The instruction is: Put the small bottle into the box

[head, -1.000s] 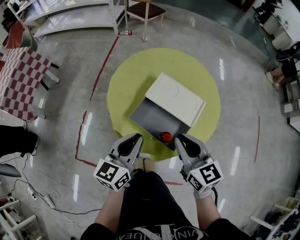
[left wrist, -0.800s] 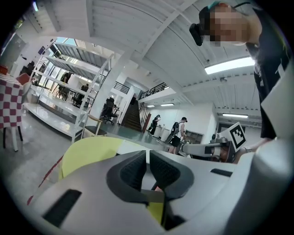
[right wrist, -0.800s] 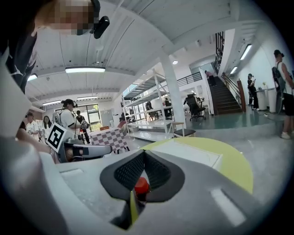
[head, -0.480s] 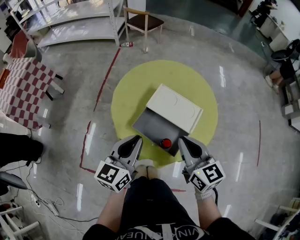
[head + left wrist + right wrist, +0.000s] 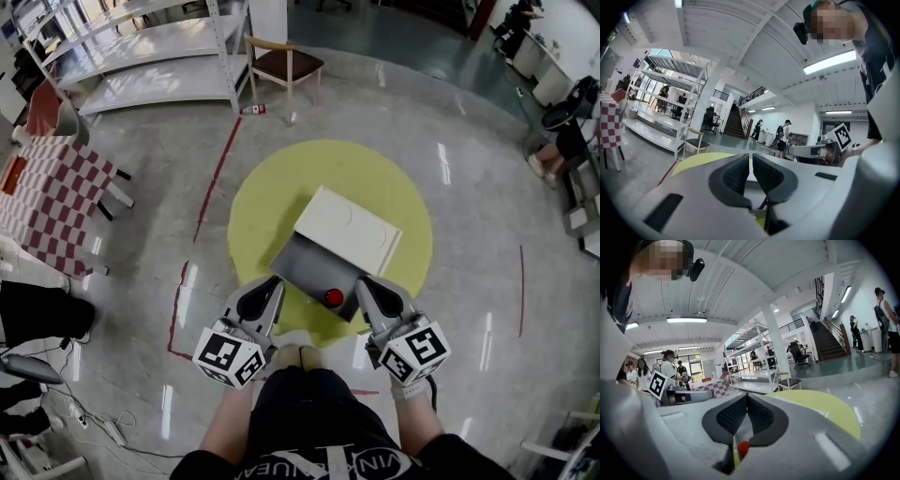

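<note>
The small bottle, seen from above as a red cap (image 5: pixel 333 297), stands in the grey open part of the box (image 5: pixel 307 262), near its front corner. The box's white lid (image 5: pixel 349 230) lies over the far half. The box rests on a round yellow mat (image 5: pixel 272 187). My left gripper (image 5: pixel 272 285) hangs just left of the box's near edge, jaws shut and empty. My right gripper (image 5: pixel 367 285) hangs just right of the bottle, also shut and empty. In the right gripper view the red cap (image 5: pixel 743 447) shows below the closed pads (image 5: pixel 736 413).
Metal shelving (image 5: pixel 141 47) and a wooden chair (image 5: pixel 281 58) stand at the back. A red-checked seat (image 5: pixel 47 187) is at the left. Another bottle (image 5: pixel 251 110) lies on the floor near the chair. Red tape lines (image 5: pixel 214 178) mark the floor; several people stand far off.
The head view has tilted so the box and mat sit lower and more shelving shows. Both grippers stay beside the box's near edge, a little farther back from the bottle.
</note>
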A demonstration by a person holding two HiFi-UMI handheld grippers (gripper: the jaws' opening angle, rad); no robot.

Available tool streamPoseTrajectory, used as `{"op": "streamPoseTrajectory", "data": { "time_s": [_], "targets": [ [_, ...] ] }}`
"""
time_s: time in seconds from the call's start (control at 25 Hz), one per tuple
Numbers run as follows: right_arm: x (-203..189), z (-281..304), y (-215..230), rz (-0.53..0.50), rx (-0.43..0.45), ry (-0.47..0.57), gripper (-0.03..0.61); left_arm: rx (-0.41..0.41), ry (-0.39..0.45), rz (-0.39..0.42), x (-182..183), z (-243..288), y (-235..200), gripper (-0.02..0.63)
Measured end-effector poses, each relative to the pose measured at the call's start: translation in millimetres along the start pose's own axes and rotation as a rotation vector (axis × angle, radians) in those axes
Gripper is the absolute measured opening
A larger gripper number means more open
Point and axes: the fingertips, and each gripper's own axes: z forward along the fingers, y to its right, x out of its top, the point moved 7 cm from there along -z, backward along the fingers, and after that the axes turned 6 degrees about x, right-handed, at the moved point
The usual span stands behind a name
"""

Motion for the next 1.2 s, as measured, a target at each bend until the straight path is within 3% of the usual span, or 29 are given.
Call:
{"op": "streamPoseTrajectory", "data": {
  "time_s": [0.32, 1.2],
  "targets": [
    [18.2, -1.6, 2.2, 0.003, -0.006, 0.035, 0.006, 0.005, 0.012, 0.053, 21.1, 2.0, 2.3, 0.028],
    [45.2, -9.2, 2.6, -0.054, -0.008, 0.098, 0.006, -0.016, 0.083, 0.087, 54.5, 8.4, 9.9, 0.028]
  ]
}}
